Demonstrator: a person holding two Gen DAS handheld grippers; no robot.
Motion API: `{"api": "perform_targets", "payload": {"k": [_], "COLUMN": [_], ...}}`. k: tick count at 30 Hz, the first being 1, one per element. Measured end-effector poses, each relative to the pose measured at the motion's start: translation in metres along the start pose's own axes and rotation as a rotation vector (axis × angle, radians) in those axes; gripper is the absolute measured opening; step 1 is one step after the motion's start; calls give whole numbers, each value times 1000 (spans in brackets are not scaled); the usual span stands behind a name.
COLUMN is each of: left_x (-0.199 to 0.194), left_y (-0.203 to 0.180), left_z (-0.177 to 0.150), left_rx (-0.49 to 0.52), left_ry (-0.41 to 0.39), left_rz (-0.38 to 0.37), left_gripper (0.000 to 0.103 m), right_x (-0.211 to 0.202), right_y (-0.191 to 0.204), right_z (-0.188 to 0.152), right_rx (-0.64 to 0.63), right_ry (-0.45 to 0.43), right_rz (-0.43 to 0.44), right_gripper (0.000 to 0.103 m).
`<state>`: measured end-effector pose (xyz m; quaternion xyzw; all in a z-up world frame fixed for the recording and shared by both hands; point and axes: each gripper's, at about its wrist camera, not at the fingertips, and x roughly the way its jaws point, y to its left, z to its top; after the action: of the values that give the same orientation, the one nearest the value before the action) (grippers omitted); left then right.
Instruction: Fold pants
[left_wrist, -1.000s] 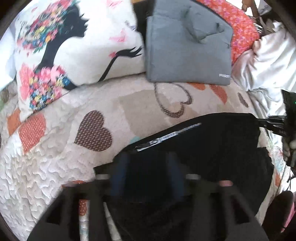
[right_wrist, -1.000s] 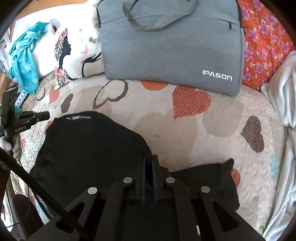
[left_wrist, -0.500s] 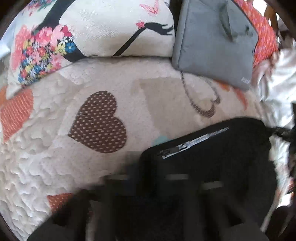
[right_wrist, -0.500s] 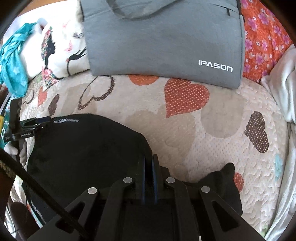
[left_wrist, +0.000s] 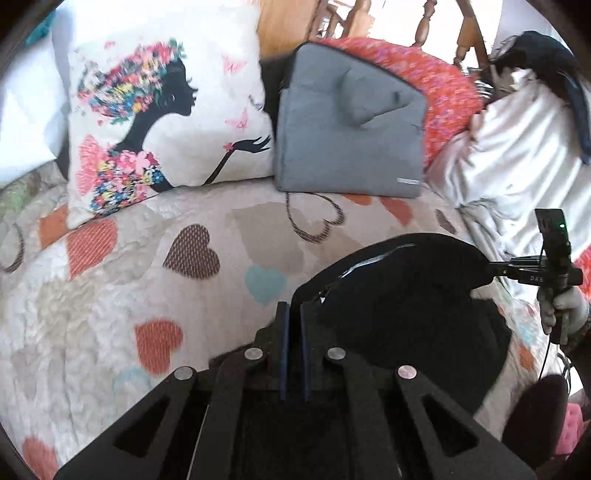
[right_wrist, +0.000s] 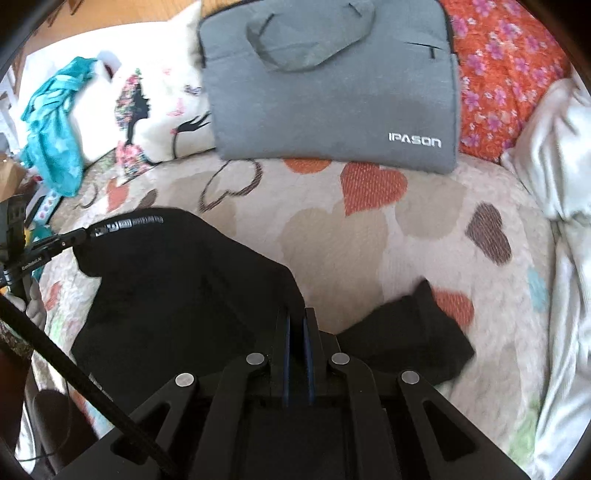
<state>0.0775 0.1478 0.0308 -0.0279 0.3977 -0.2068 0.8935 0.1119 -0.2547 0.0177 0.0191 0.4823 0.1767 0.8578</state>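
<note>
- Now the black pants (left_wrist: 406, 295) lie on the heart quilt (left_wrist: 110, 295) of the bed, near the grey bag (right_wrist: 332, 92) and the pillow (left_wrist: 147, 122).
- The left tool (left_wrist: 293, 314) has just pinched shut on one corner of the pants.
- The right tool (right_wrist: 298, 325) is pinched shut on the other corner.
- It looks like the fold is starting.
- Both tools should lift together, keep the edge tight, and lay it flat over the rest.

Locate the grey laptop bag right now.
The grey laptop bag leans at the far side of the heart-print quilt, between the silhouette pillow and the orange floral cushion.
</note>
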Motion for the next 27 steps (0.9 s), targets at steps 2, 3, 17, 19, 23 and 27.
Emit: {"api": "perform_targets", "payload": {"k": [2, 3, 17, 19, 23, 27], "left_x": [-21, -23, -99, -90, -42, 10], "left_y": [-11, -16, 18, 22, 14, -3], "left_z": [-25, -33, -134, -128, -110, -107], "left_rx": [19, 25, -213, -265, -305, -269], "left_ry": [-5, 0, 32, 13, 53, 155], "left_rz": [11, 13, 141, 124, 83, 103], "left_gripper": [5, 5, 17, 32, 37, 38], "right_x": [-15, -21, -45, -53, -63, -74], "right_y": [1, 2, 3, -3, -8, -10], "right_z": [-26, -38, -148, -143, -134, -120], "right_rx": [8, 14, 58, 112, 199, 249], "right_ry": [9, 16, 167, 114, 28, -36], "right_rz": [7, 14, -111, -105, -81, -117], "right_gripper": [7, 7, 32, 41, 42, 44]}}
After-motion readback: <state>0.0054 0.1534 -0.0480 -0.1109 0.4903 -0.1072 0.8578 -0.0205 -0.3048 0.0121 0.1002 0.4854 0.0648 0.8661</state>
